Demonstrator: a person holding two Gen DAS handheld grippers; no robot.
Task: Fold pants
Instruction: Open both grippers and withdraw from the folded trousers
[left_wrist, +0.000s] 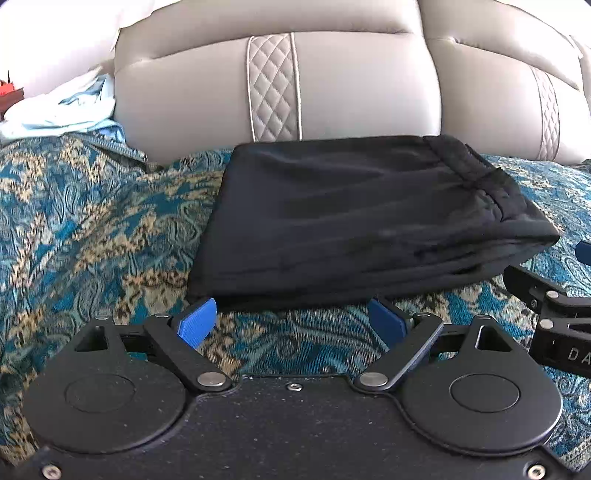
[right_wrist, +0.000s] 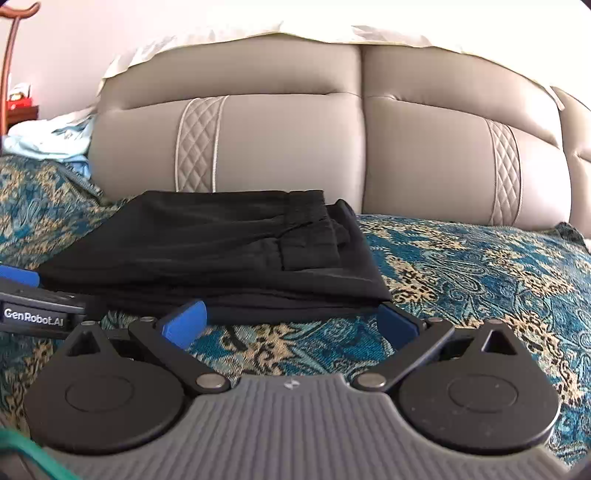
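The black pants (left_wrist: 354, 214) lie folded into a compact rectangle on the teal patterned bedspread (left_wrist: 92, 229), waistband at the right. My left gripper (left_wrist: 291, 321) is open and empty, its blue pads just short of the pants' near edge. In the right wrist view the folded pants (right_wrist: 221, 254) sit ahead and to the left. My right gripper (right_wrist: 291, 321) is open and empty, its pads at the near edge of the pants. The right gripper shows at the right edge of the left wrist view (left_wrist: 561, 306), and the left gripper at the left edge of the right wrist view (right_wrist: 33, 306).
A beige padded headboard (left_wrist: 332, 88) with quilted strips rises behind the pants. Light blue and white bedding (left_wrist: 62, 107) is bunched at the far left. A dark wooden nightstand (right_wrist: 22, 110) stands at the far left. Patterned bedspread (right_wrist: 480, 266) stretches to the right.
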